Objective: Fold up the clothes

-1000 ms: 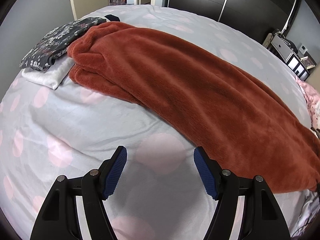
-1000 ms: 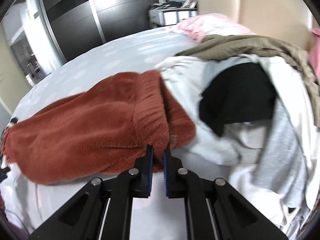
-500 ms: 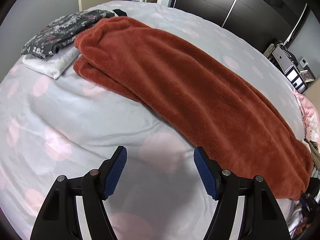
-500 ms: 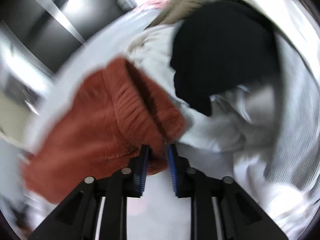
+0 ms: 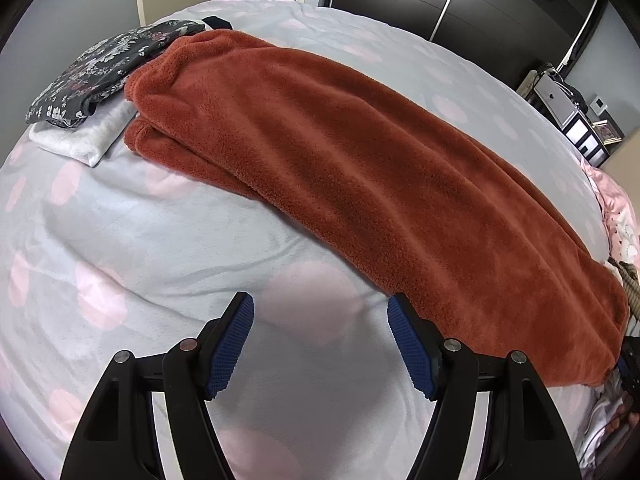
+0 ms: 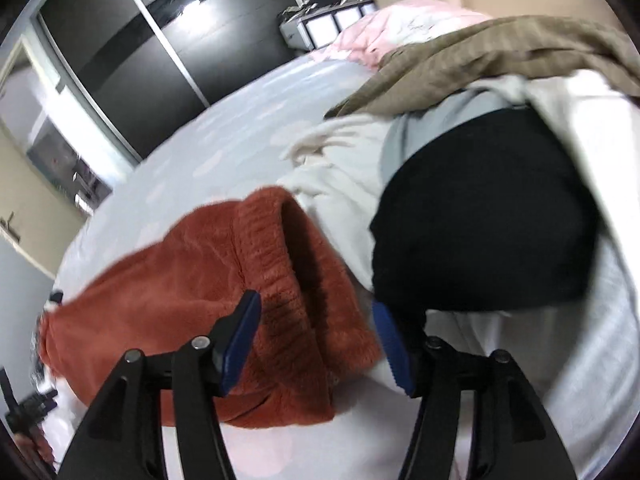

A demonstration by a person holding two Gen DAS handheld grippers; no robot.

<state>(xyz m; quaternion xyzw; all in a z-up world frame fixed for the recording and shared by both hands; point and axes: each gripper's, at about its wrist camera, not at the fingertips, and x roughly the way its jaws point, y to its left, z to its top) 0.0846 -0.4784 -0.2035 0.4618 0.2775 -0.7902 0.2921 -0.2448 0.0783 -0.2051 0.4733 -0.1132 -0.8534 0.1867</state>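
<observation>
A long rust-red fleece garment (image 5: 360, 184) is lying stretched in a narrow band across a bed covered by a pale grey sheet with pink dots (image 5: 160, 248), apparently already doubled lengthwise, as a person is working through a load of laundry with a claw in each hand.

The left claw (image 5: 320, 316) is hovering over bare sheet just beside the garment's near edge, its blue-padded jaws standing wide with nothing between them. The right claw (image 6: 316, 312) is at the garment's ribbed end (image 6: 280, 256), its jaws opening at this moment; the ribbed fleece is lying between and beneath the pads, which are not pressing on it, so the cloth appears to be let go rather than held.

At the far end of the bed, in the left wrist view, a dark floral-print folded garment (image 5: 104, 68) is resting on top of a light grey folded cloth (image 5: 88, 140), touching the red fleece's far end. These two look finished.

Much appears to be left. In the right wrist view, which is somewhat blurred, an unsorted heap is sitting just beside the ribbed end: a black garment (image 6: 480, 232), cream-white cloth (image 6: 340, 168), a grey piece (image 6: 432, 128) and an olive-brown ribbed garment (image 6: 480, 60), with pink bedding (image 6: 400, 24) behind. The red fleece itself is judged to be only part-folded, still needing its length brought over into a compact stack.
</observation>
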